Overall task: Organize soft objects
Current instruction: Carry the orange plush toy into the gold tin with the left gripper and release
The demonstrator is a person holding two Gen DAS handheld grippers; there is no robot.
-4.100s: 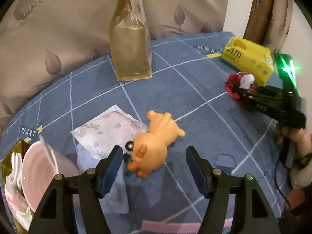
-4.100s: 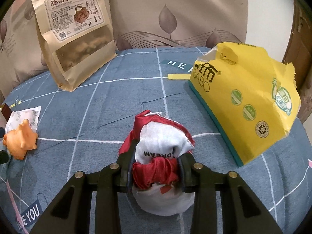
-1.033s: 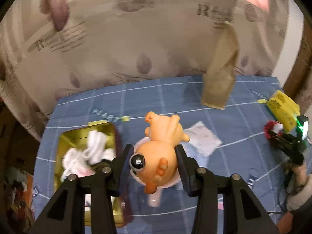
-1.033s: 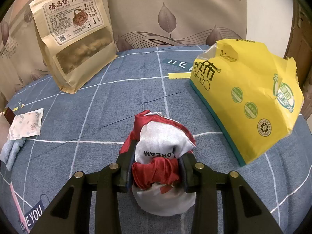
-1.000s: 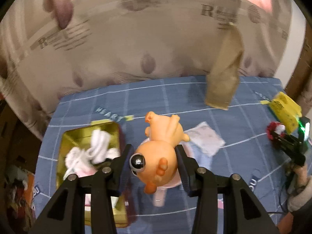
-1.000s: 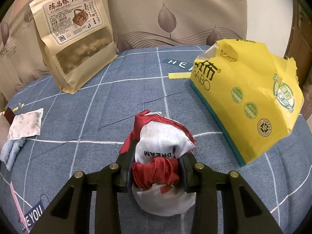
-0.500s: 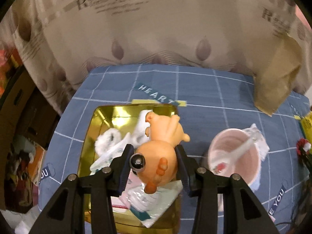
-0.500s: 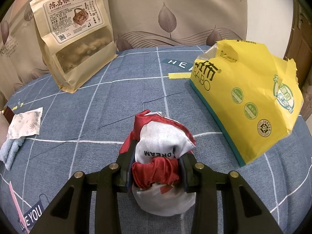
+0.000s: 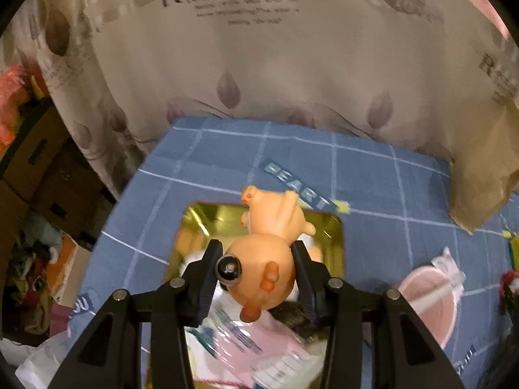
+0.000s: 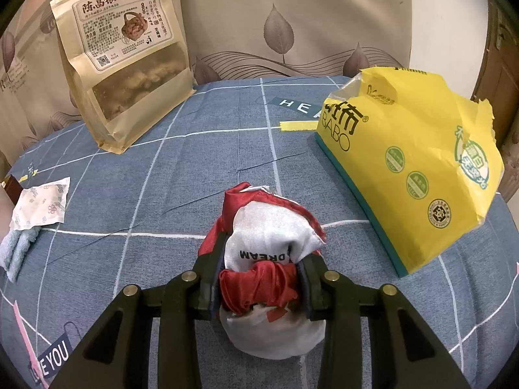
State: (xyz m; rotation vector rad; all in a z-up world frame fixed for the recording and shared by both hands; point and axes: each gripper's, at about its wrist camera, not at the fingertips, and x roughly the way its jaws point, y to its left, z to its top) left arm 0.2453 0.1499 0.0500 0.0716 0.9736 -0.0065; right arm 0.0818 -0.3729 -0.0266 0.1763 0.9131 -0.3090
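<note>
My left gripper (image 9: pixel 258 274) is shut on an orange soft toy animal (image 9: pixel 266 259) and holds it in the air above a gold tin box (image 9: pixel 335 246) that holds white cloth and pink plastic packets (image 9: pixel 259 353). My right gripper (image 10: pixel 259 278) is shut on a red and white cloth bundle (image 10: pixel 269 243) printed "DREAM", which rests on the blue checked tablecloth (image 10: pixel 181 194).
A pink cup (image 9: pixel 428 304) stands right of the tin. A brown snack bag (image 10: pixel 126 61) stands at the back, a yellow tissue pack (image 10: pixel 412 175) at the right. A white sachet (image 10: pixel 42 204) and a blue cloth (image 10: pixel 16 246) lie at the left. Boxes and clutter (image 9: pixel 29 227) are beyond the table's left edge.
My left gripper has carried the orange toy up from the tablecloth and leftward until it hangs over the gold tin. My right gripper and its bundle have stayed still.
</note>
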